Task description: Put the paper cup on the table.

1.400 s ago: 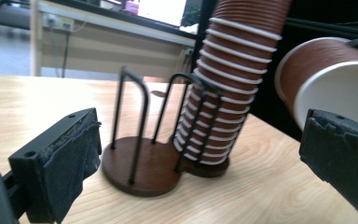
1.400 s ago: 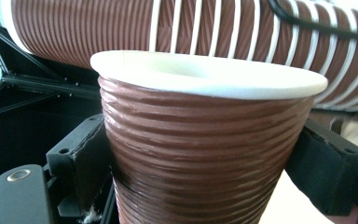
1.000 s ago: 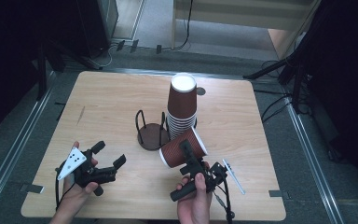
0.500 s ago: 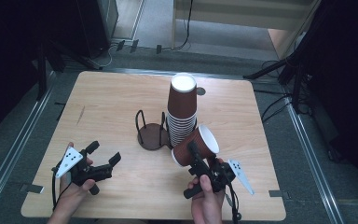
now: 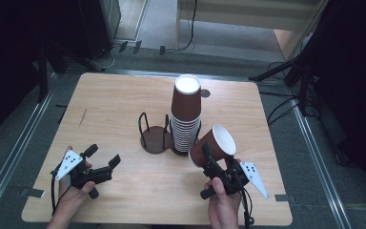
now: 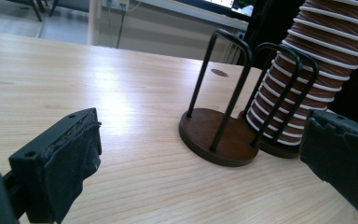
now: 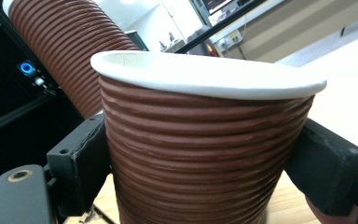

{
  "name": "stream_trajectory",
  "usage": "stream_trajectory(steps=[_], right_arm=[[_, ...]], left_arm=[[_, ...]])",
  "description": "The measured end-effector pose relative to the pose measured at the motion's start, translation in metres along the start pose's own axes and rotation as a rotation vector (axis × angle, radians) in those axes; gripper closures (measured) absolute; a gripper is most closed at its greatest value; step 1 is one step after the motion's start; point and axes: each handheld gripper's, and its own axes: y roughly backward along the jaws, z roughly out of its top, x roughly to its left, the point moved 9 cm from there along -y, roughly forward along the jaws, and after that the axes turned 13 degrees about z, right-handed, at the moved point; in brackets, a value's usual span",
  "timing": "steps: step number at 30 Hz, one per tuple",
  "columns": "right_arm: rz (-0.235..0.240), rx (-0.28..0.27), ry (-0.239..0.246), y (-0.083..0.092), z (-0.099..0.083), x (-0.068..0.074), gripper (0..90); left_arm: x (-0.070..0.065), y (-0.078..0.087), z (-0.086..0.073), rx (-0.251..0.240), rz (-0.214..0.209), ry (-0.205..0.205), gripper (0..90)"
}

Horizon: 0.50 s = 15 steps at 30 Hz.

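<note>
1. A pale wooden table [image 5: 124, 100] is set on a grey floor between dark surroundings; cables and stand legs are seen beyond its far edge.

2. A tall stack of ribbed brown paper cups [image 5: 186, 117] stands upside down in one bay of a dark wire cup holder [image 5: 155, 136] near the table's middle; the neighbouring bay is empty.

3. A single brown cup [image 5: 213, 144] is clamped by its ribbed wall between the jaws of the right gripper [image 5: 208, 161], just right of the stack and apart from it. Against the pictures of a second ago, the cup has been carried a little to the right and tipped so that its white mouth faces up and outward. It is judged that the cup has been taken off for placing elsewhere, perhaps in the empty bay.

4. The left gripper [image 5: 104, 155] is held low over the table's near-left part, jaws apart, with nothing between them.

5. No brand, label or legible writing is found on the cups, holder or grippers.
</note>
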Motion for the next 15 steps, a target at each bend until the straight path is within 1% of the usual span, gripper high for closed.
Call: stream_trajectory(steps=[3,7,9,11,12,14,15], right_arm=[[-0.012,-0.003,0.042,0.001,0.002,-0.004,14.1],[-0.027,-0.007,0.087,0.002,0.006,-0.009,14.1],[-0.025,-0.010,0.113,0.001,0.008,-0.010,14.2],[-0.028,-0.011,0.148,0.001,0.009,-0.011,14.2],[-0.033,-0.008,0.176,0.001,0.010,-0.011,14.2],[-0.043,-0.001,0.216,0.000,0.010,-0.013,14.2],[-0.047,0.001,0.227,-0.001,0.010,-0.013,14.1]], left_arm=[[0.005,0.000,0.000,-0.001,0.014,0.000,0.0],[0.011,-0.001,-0.001,0.000,0.030,0.000,0.0],[0.015,-0.001,-0.001,0.005,0.042,-0.005,0.0],[0.020,-0.001,-0.002,0.005,0.058,-0.008,0.0],[0.022,-0.001,-0.002,0.004,0.063,-0.007,0.0],[0.025,-0.001,-0.002,0.007,0.072,-0.006,0.0],[0.027,-0.001,-0.002,0.009,0.077,-0.003,0.0]])
